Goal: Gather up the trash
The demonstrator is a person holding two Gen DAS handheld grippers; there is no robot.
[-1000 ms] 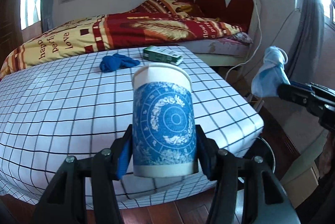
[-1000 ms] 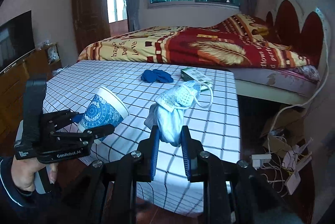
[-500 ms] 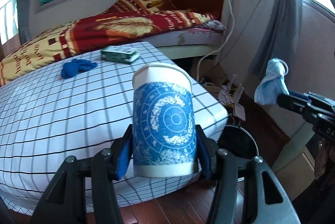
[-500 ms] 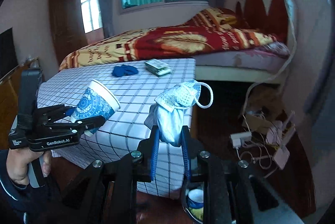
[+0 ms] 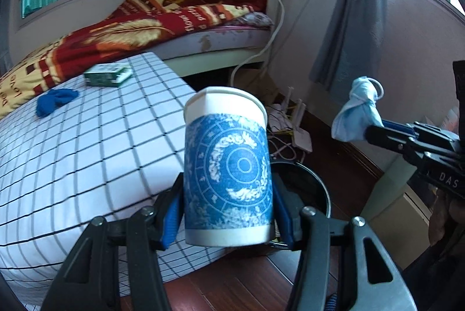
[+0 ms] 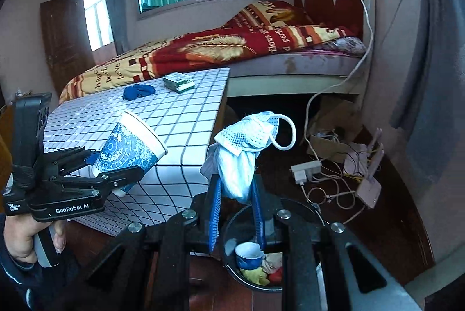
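Cup (image 5: 228,165) hides most of bin (image 5: 315,189), contents perhaps unreadable.

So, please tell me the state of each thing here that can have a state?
Cup: upright, gripped in left claw.
Mask: crumpled, gripped in right claw.
Bin: open, partly filled with trash.
Glove: crumpled, lying on table.
Box: closed, lying flat on table.
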